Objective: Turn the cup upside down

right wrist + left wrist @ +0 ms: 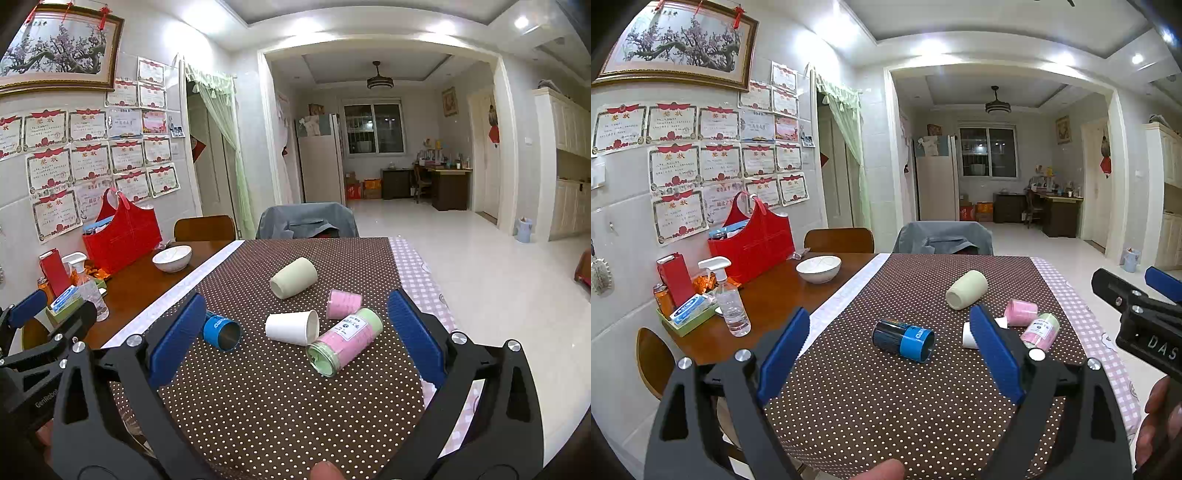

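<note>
Evidently we held left gripper [890,347] spread, right gripper [295,332] spread too; blue cup [903,339] lay sideways between left fingers, probably nearest; untouched.

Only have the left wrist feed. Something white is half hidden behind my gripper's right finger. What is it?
Observer: A white paper cup, lying on its side, mouth toward the pink-and-green cup.
Operator: Are they touching?
Observer: Its rim appears to meet the pink-and-green cup's side; I cannot tell for sure.
Operator: Is the right gripper holding anything?
Observer: No. The right gripper is open and empty, above the tablecloth.
</note>
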{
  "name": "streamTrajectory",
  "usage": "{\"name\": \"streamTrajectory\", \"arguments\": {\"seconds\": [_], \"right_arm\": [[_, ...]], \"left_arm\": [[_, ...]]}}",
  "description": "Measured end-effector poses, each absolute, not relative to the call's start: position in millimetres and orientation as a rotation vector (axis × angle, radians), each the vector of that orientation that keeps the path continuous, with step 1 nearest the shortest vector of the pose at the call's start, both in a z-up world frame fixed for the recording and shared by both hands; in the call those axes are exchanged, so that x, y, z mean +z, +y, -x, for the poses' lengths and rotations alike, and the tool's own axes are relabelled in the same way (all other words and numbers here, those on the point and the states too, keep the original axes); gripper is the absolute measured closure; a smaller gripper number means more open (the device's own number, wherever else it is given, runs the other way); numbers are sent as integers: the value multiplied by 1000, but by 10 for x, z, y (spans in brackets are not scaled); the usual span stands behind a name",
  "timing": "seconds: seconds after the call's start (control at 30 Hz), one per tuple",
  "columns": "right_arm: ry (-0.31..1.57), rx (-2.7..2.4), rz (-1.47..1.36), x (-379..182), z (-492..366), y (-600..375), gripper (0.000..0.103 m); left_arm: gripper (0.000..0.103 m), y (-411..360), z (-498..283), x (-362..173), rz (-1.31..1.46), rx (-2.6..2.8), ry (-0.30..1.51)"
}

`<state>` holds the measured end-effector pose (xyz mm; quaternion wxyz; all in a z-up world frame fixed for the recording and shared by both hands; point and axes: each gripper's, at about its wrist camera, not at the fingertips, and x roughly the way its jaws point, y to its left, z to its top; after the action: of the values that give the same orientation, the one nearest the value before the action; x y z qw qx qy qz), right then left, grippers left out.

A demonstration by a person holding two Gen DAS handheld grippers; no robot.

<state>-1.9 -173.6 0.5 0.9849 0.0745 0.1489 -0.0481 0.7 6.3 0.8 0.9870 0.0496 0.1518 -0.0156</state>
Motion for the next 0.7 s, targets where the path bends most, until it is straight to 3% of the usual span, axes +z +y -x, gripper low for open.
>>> {"name": "streamTrajectory", "arguments": {"seconds": [0.7], "right_arm": [[297, -97, -147, 30, 30, -1715, 6]], "left_arm": [[16, 33, -13, -37, -89, -51, 314]]}}
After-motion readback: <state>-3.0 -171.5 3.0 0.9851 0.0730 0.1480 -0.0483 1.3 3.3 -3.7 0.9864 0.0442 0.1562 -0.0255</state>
